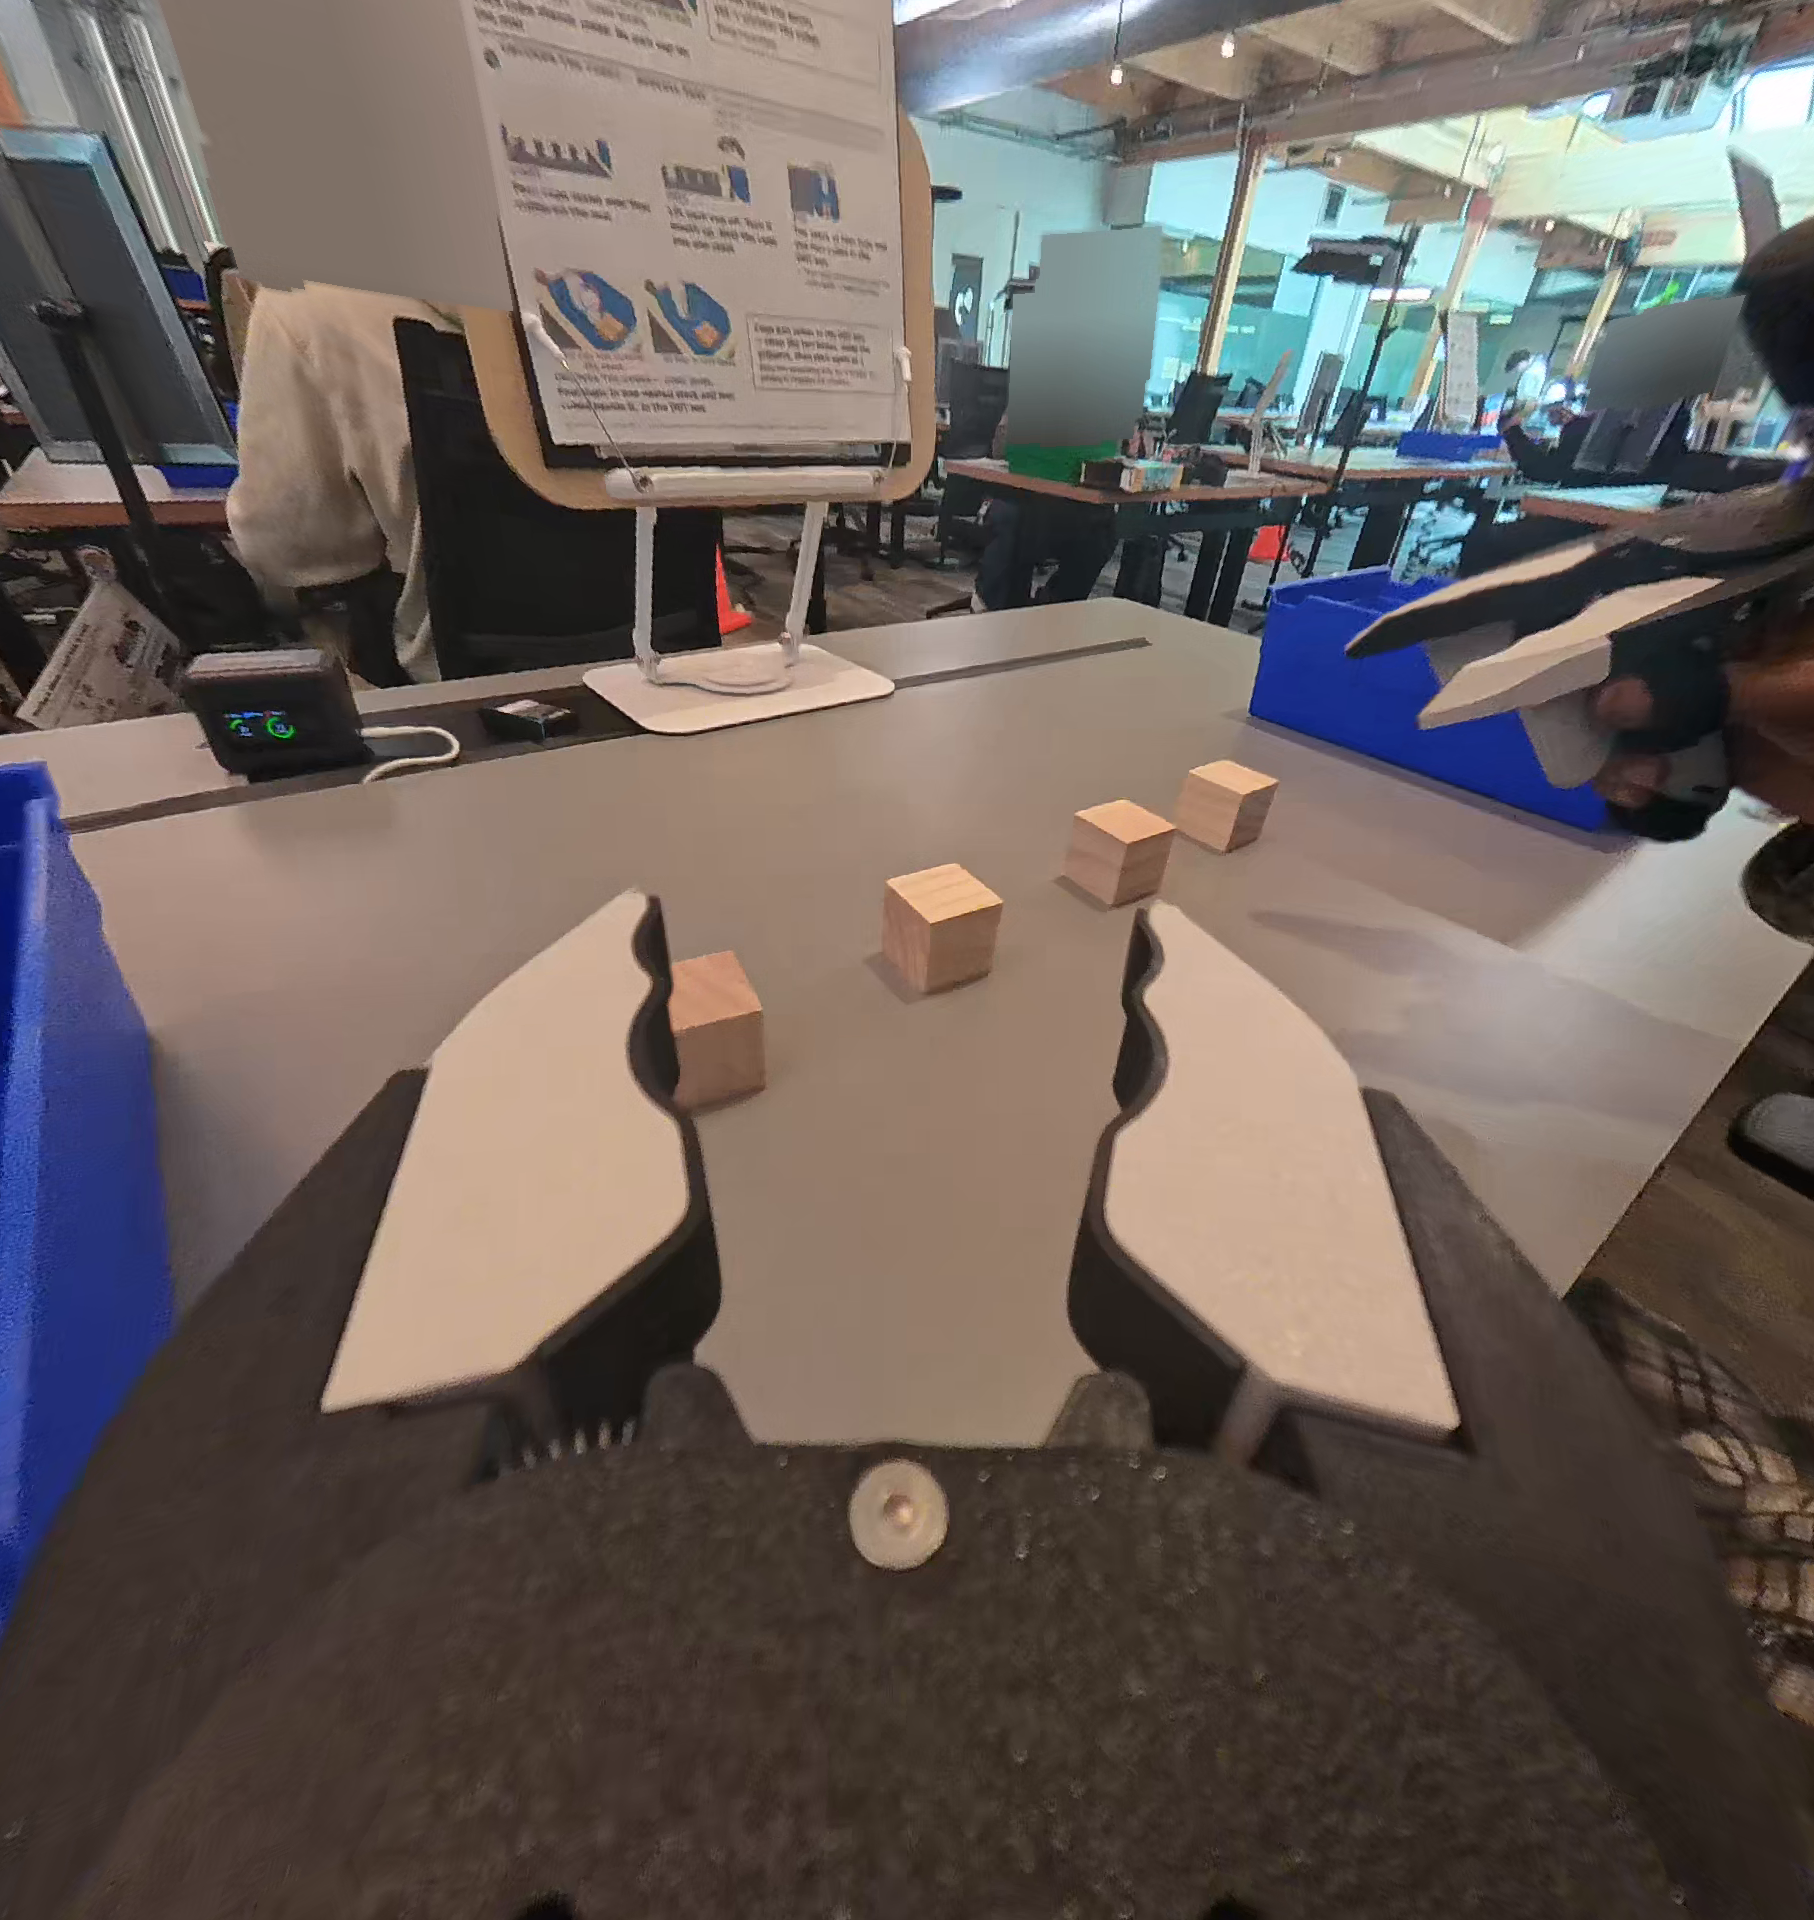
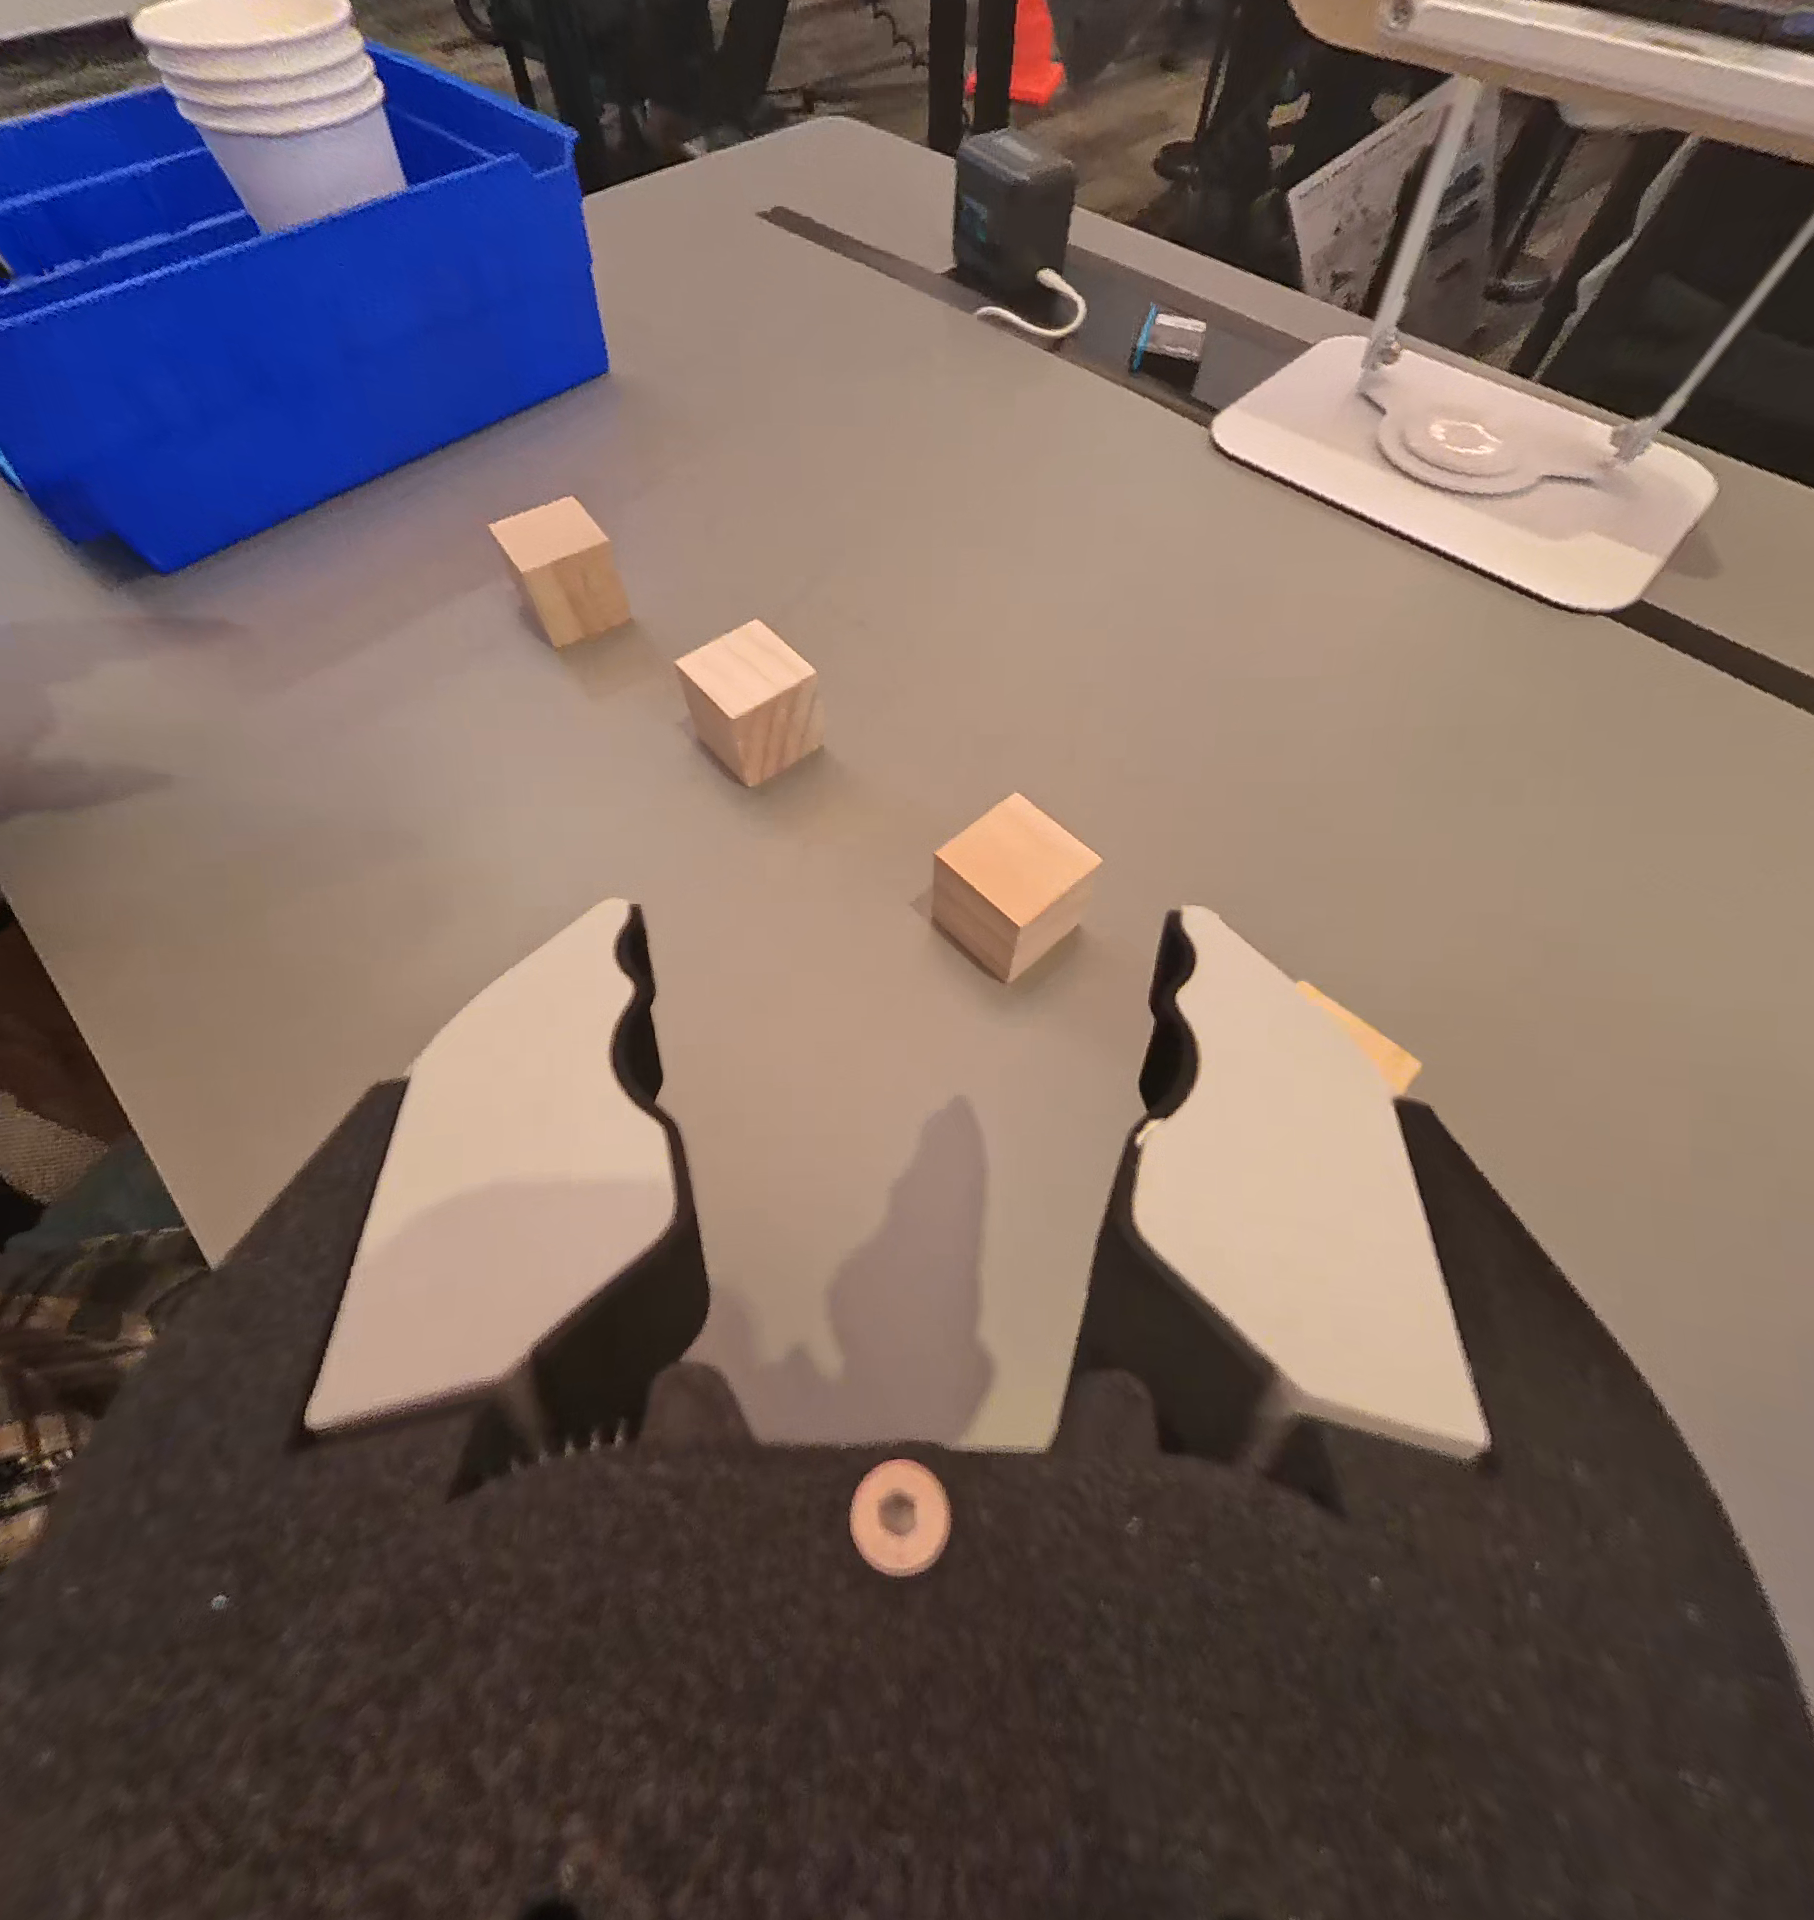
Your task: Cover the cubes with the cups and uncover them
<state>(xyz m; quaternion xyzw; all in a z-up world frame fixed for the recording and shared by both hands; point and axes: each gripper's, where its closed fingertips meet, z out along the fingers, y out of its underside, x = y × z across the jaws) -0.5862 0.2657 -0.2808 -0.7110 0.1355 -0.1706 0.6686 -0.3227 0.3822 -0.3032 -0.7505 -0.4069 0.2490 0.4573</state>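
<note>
Several small wooden cubes stand in a row on the grey table (image 1: 882, 1195), uncovered. In the left wrist view the nearest cube (image 1: 716, 1029) sits by my left fingertip, and others (image 1: 939, 925) (image 1: 1119, 850) (image 1: 1225, 803) run off to the far right. My left gripper (image 1: 892, 912) is open and empty above the table. My right gripper (image 2: 903, 914) is open and empty; it also shows in the left wrist view (image 1: 1391, 686). The right wrist view shows cubes (image 2: 1015, 885) (image 2: 749, 701) (image 2: 560, 569), and one more (image 2: 1370, 1039) half hidden behind my right finger. A stack of white paper cups (image 2: 279, 114) stands in a blue bin (image 2: 290, 343).
A second blue bin (image 1: 1329, 675) sits at the table's far right, under my right gripper. The cup bin also shows at the left edge (image 1: 30, 1143). A paper stand on a white base (image 1: 737, 681), a small black device with a cable (image 1: 269, 707) and a seated person (image 1: 321, 468) are at the back.
</note>
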